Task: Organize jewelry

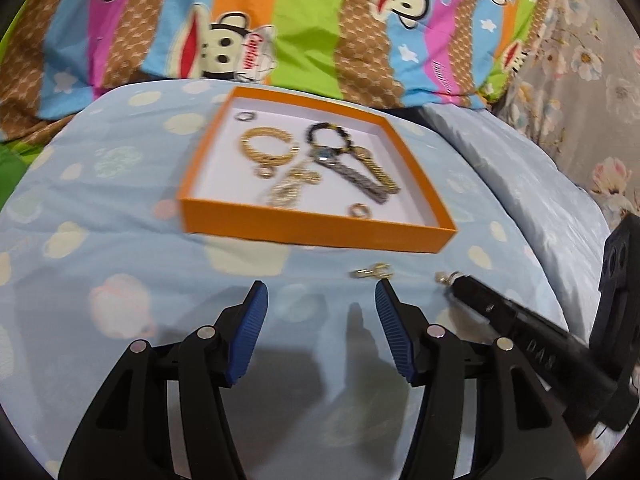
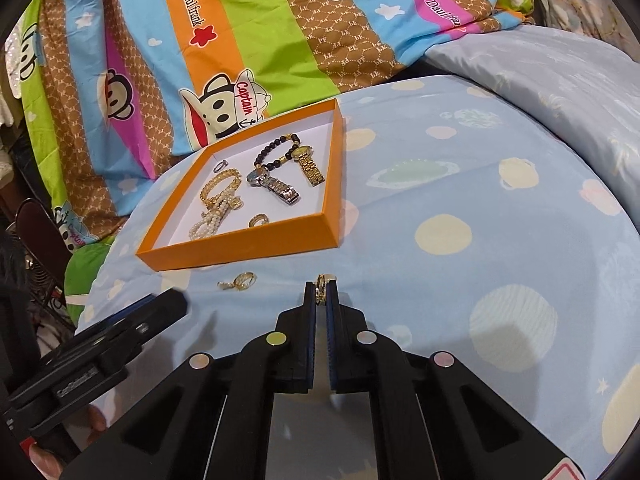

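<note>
A small gold earring [image 2: 321, 289] is pinched at the very tips of the right gripper [image 2: 321, 294], whose blue pads are pressed together on it, just in front of the near wall of the orange box [image 2: 240, 246]. In the left wrist view the same earring [image 1: 444, 278] shows at the tip of the right gripper [image 1: 460, 284], off the box's near right corner.

A second gold earring [image 2: 240, 281] lies loose on the pale blue spotted bedcover [image 2: 460, 200], also just in front of the box's near wall and to the left of the held one; from the left wrist it sits [image 1: 374, 271] just beyond the right pad of the left gripper [image 1: 322, 292], which is spread wide with nothing between its pads.

Inside the orange box [image 1: 320, 234], on its white floor, lie a gold chain bracelet [image 1: 266, 146], a dark beaded bracelet [image 1: 330, 136], a silver watch [image 1: 352, 178], a gold watch [image 1: 378, 172], a pearl string [image 1: 286, 192], a ring [image 1: 359, 211] near the near wall and another ring [image 1: 245, 117] near the far left corner.

Behind the box a striped cartoon-monkey blanket [image 2: 240, 40] is bunched up. To the box's right lies a pale blue pillow [image 2: 560, 80].
</note>
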The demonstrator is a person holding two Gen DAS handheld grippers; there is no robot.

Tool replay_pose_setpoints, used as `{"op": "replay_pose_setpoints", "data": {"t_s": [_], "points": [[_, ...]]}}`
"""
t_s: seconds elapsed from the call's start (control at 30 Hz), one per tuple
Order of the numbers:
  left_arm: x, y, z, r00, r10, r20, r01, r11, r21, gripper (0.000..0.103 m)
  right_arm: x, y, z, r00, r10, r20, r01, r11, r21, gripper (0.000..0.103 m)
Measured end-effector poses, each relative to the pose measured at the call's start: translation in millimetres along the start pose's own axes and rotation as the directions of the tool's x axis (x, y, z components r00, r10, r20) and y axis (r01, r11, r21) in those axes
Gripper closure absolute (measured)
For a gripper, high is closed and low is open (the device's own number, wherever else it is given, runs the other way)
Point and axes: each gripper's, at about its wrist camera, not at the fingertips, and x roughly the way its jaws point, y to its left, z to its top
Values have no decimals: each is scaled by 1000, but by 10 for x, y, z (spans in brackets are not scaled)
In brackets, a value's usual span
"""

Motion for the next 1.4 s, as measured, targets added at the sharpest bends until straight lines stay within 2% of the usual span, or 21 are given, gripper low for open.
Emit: {"op": "replay_pose_setpoints", "data": {"t_s": [0.17, 0.4, 0.47, 0.9, 1.1, 1.4], "points": [[317, -250, 78, 999, 23, -49, -22, 999, 32, 49, -29, -39, -23, 1000, 9, -3, -9, 1000, 11, 99], [393, -323, 102, 996, 87, -33, -85, 995, 59, 54, -3, -19, -19, 1000, 18, -13, -18, 1000, 0, 99], [383, -305, 98, 995, 93, -31, -91, 994, 53, 60, 2, -15, -18, 1000, 18, -15, -18, 1000, -2, 99], [346, -214, 98, 996, 86, -21, -86, 996, 5, 88, -8, -17, -15, 1000, 18, -6, -18, 1000, -7, 99], [258, -203, 49, 997, 80, -7, -80, 997, 5, 89, -36, -9, -18, 1000, 26, 8, -26, 1000, -13, 99], [-107, 27, -124, 994, 102, 32, -102, 995, -14, 89, -121, 26, -42, 998, 46, 44, -44, 998, -32, 99]]}}
